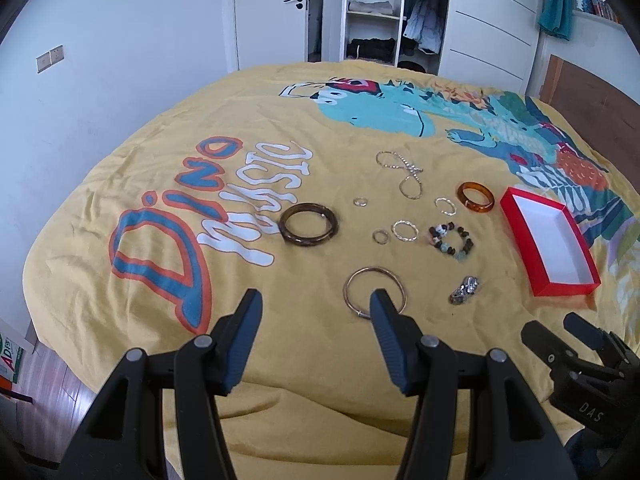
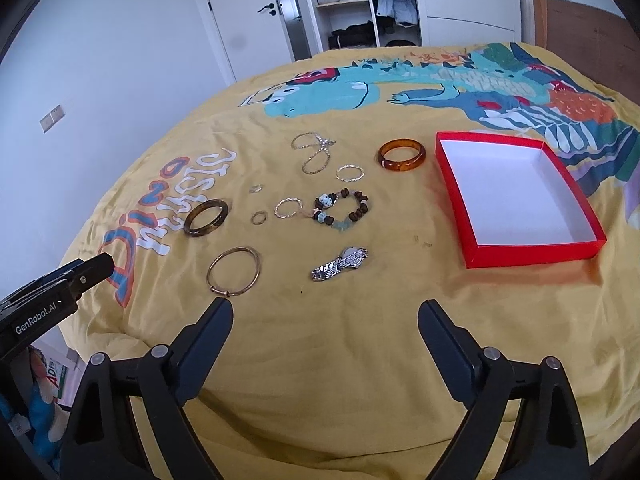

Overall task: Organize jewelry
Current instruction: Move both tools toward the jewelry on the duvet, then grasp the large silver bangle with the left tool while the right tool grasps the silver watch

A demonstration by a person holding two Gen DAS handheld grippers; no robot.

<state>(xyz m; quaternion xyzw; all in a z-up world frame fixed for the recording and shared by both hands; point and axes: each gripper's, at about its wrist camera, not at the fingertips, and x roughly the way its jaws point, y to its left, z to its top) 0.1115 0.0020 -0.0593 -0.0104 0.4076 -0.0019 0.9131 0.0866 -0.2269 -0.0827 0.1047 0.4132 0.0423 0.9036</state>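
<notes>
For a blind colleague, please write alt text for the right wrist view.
The open right gripper hovers above a yellow bedspread where jewelry lies scattered: bangles, rings, a beaded bracelet, a silver watch. An empty red box sits to the right; the left gripper enters at left.

On the bed (image 2: 360, 360), the box (image 2: 516, 196) lies right of the scattered jewelry; the watch (image 2: 340, 264) sits nearest the front edge, beside the thin bangle (image 2: 234, 270).

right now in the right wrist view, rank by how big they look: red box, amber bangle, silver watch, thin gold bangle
1. red box
2. thin gold bangle
3. silver watch and amber bangle: look alike in extent, and the watch lies nearer the camera, so unranked.
</notes>
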